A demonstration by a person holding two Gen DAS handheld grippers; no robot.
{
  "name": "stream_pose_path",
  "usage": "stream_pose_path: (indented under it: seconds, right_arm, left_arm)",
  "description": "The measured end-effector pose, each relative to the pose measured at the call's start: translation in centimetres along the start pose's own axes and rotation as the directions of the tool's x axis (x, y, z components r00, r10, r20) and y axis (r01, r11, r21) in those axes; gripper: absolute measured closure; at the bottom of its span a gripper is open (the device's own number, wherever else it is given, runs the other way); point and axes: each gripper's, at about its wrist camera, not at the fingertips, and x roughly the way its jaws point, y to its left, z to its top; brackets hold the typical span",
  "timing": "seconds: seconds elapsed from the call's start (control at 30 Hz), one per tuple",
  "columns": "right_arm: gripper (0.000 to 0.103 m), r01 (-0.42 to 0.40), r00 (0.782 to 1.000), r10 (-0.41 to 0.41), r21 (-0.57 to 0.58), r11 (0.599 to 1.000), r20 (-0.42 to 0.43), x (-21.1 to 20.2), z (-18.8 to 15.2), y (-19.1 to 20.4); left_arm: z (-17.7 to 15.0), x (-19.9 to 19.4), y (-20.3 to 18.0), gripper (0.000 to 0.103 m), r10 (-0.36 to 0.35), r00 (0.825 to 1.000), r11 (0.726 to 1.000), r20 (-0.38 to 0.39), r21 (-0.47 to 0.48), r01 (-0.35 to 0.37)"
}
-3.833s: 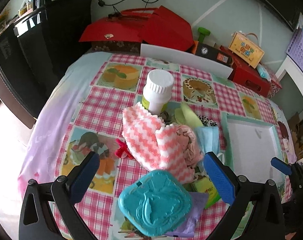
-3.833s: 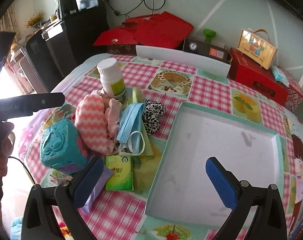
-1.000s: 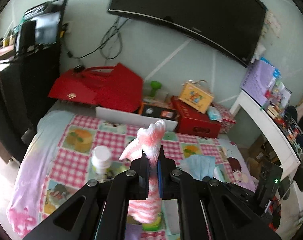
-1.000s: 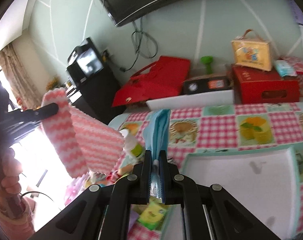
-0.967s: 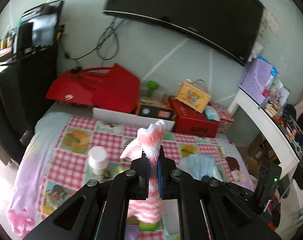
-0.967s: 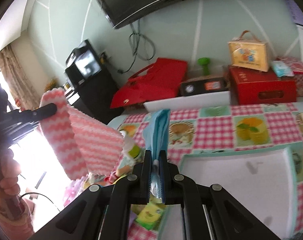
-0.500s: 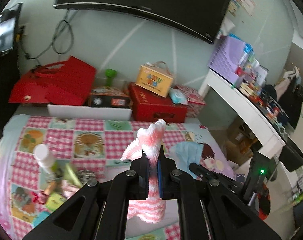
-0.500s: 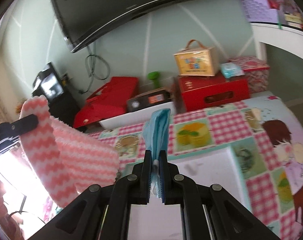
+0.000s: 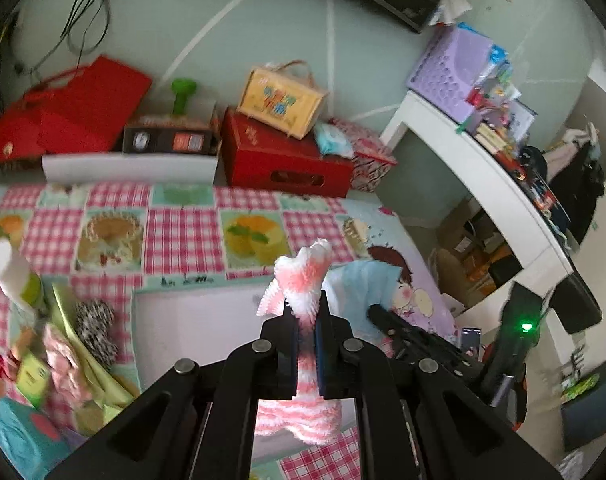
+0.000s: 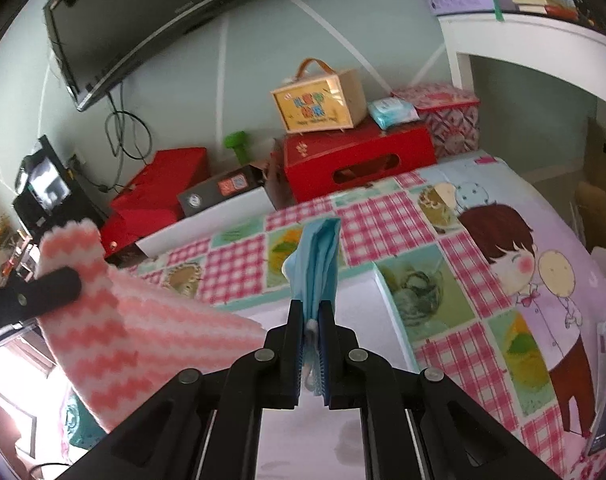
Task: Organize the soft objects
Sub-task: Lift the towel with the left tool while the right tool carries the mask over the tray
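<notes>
The left claw point(image 9: 307, 344) is clamped shut on a fluffy pink-and-white zigzag-striped cloth point(image 9: 303, 280), pinched near one edge so a tuft sticks up above the black jaws and the rest hangs limp below. The right claw point(image 10: 311, 342) is closed tight on a pale blue pleated paper face mask point(image 10: 317, 260), gripped across its folded middle so the pleats stand upright like a fan. Both pieces are held off the surface, probably so they can be carried over and dropped without dragging. Just beneath and ahead of both claws lies a shallow white rectangular tray with a mint-green rim point(image 9: 199, 294), smooth, flat and apparently empty; it seems the intended resting place for the soft things. The tray sits on a counter covered by a glossy pink-checked cartoon-print cloth point(image 9: 183, 236). To the left of the tray, in the left wrist view, a loose heap waits: a black-and-white spotted fabric scrunchie point(image 9: 97, 328), a yellow-green plastic sheet point(image 9: 91, 360), and a white-capped plastic bottle point(image 9: 11, 272), which is rigid and likely does not belong with the soft items. Behind the counter stands a stiff red cardboard box point(image 10: 359, 160).
</notes>
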Motion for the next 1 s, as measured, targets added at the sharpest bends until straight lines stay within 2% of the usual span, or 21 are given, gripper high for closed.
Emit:
stream_pose_path:
  seconds: [0.2,0.37,0.5,0.6,0.77,1.0]
  right_arm:
    - [0.095,0.028,0.999,-0.027,0.027,0.999,-0.043,1.6,-0.6,-1.3]
    - [0.095,0.037,0.997,-0.033,0.044,0.998,-0.072,3.0,-0.8,-1.8]
    - [0.095,0.021,0.996,-0.019,0.031,0.999,-0.091,3.9,-0.9,-1.0]
    - [0.095,-0.019,0.994,0.024,0.045,0.999,-0.103,4.5,-1.0,-0.6]
    - [0.095,-0.052,0.991,0.056,0.035,0.998,-0.122,5.2,-1.2,0.5]
    - [0.092,-0.007,0.988,0.010,0.019,1.000,-0.157,6.1,-1.5,0.5]
  left_arm:
    - [-1.7,3.5,3.4,0.097,0.107,0.993,0.991,-0.047,-0.079,-0.111]
    - [-2.6,4.5,6.0,0.097,0.222,0.974,0.967,-0.040,-0.116,-0.225]
    - [-2.9,5.0,7.4,0.097,0.274,0.961,0.950,-0.042,-0.146,-0.277]
    - [-3.2,5.5,7.5,0.097,0.283,0.958,0.946,-0.051,-0.148,-0.288]
    - [-3.7,6.9,6.7,0.097,0.258,0.964,0.956,-0.069,-0.128,-0.265]
    - [-4.9,9.1,6.2,0.097,0.239,0.961,0.961,-0.135,-0.107,-0.254]
